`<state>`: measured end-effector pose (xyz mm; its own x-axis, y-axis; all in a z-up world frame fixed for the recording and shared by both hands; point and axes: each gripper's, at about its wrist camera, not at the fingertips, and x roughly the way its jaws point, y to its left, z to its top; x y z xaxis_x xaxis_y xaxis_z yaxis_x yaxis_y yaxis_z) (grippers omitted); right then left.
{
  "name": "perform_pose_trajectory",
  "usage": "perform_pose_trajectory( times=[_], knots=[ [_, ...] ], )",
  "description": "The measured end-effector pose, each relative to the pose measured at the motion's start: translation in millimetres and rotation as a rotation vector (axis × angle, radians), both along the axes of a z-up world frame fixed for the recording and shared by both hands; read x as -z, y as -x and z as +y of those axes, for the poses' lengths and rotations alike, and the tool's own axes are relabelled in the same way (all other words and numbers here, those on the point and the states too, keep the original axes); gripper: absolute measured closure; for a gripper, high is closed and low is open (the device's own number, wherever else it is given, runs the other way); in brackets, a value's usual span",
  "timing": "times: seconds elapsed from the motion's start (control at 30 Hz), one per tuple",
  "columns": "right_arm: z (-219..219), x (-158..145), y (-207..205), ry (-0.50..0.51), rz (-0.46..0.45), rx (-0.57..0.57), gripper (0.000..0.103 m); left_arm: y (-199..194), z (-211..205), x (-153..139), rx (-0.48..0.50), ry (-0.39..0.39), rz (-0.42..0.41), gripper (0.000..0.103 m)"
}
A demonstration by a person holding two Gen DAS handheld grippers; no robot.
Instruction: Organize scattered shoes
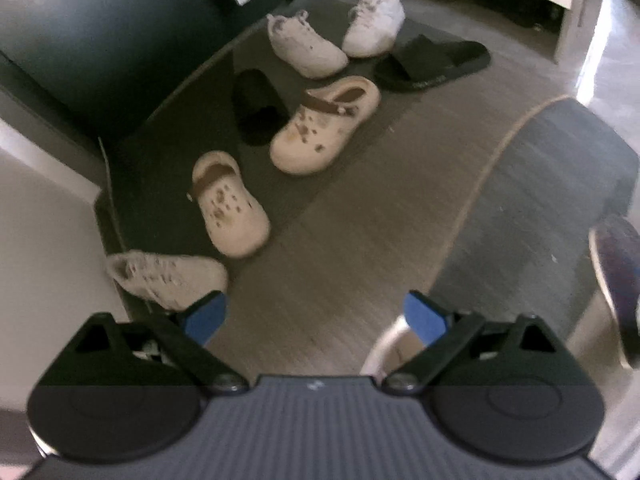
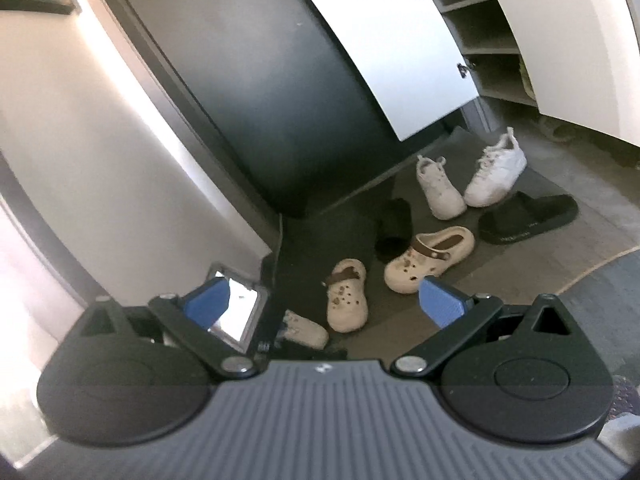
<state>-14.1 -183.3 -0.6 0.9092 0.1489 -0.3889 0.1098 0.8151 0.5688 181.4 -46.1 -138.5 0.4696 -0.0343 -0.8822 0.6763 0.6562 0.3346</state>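
Shoes lie scattered on a dark mat (image 1: 168,148) by a dark door. Two cream clogs with brown straps sit apart: the near clog (image 1: 230,206) (image 2: 347,296) and the far clog (image 1: 322,128) (image 2: 426,260). Behind them stand two white sneakers (image 1: 304,46) (image 1: 374,20) (image 2: 438,188) (image 2: 496,172). A black slide (image 1: 434,64) (image 2: 528,218) lies at the right, another black slipper (image 1: 258,106) (image 2: 394,230) beside the far clog. A pale shoe (image 1: 168,276) (image 2: 302,328) lies nearest. My left gripper (image 1: 316,316) and right gripper (image 2: 328,302) both hang open and hold nothing, short of the shoes.
An open white cabinet door (image 2: 384,44) and shoe shelves (image 2: 484,28) stand at the back right. A white wall (image 2: 100,140) runs along the left. A grey rug (image 1: 552,208) with a light border covers the wood floor at right. A small mirror (image 2: 236,312) leans by the wall corner.
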Motion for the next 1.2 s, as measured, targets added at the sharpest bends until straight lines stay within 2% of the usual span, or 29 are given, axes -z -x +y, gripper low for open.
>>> perform_pose_trajectory(
  times=[0.07,0.13,0.27,0.37,0.4,0.47,0.53,0.57,0.6,0.73,0.77,0.87,1.0,1.07,1.2],
  knots=[
    [1.5,-1.6,2.6,0.003,-0.014,-0.009,0.0,4.7,15.4,-2.1,-0.021,0.007,-0.007,0.006],
    [3.2,-2.1,2.8,0.012,-0.016,-0.021,0.0,13.0,40.5,-9.0,-0.08,0.041,0.027,0.006],
    [4.9,-0.8,3.5,-0.008,-0.004,-0.039,0.0,28.6,55.0,-25.7,-0.091,0.001,0.029,0.006],
    [1.3,4.3,2.4,-0.054,0.017,0.006,0.0,33.9,64.6,-52.6,-0.136,0.057,0.004,0.005],
    [1.2,5.4,2.1,-0.059,0.022,0.017,0.0,32.8,67.9,-60.8,-0.159,0.085,-0.007,0.005],
    [3.8,6.8,0.0,-0.053,0.036,0.013,0.0,29.3,79.2,-83.1,-0.222,0.191,-0.052,0.005],
    [10.7,7.4,-6.7,-0.051,0.035,-0.111,0.0,27.8,94.5,-98.3,-0.274,0.299,-0.074,0.004],
    [18.8,9.4,-12.6,-0.019,0.067,-0.18,0.0,27.2,102.4,-105.7,-0.299,0.353,-0.084,0.004],
    [27.3,11.0,-19.8,0.046,0.112,-0.223,0.0,27.9,105.0,-110.0,-0.303,0.358,-0.101,0.004],
    [66.9,22.1,-45.0,0.322,0.229,-0.444,0.0,36.2,98.1,-142.9,-0.192,0.328,-0.215,0.0],
    [79.8,30.5,-52.2,0.398,0.249,-0.535,0.0,39.4,100.3,-158.4,-0.186,0.375,-0.247,0.0],
    [118.2,56.1,-73.7,0.627,0.305,-0.808,0.0,38.9,106.4,-182.9,-0.223,0.486,-0.227,0.0],
    [158.3,104.3,-98.8,0.893,0.298,-1.069,0.0,38.0,120.5,-210.5,-0.287,0.619,-0.224,0.0],
    [192.8,139.3,-108.7,1.068,0.269,-1.195,0.0,36.3,126.2,-216.6,-0.307,0.639,-0.239,0.0],
    [224.2,202.4,-117.8,1.286,0.152,-1.394,0.0,36.9,144.6,-219.8,-0.403,0.651,-0.282,0.0]
  ],
)
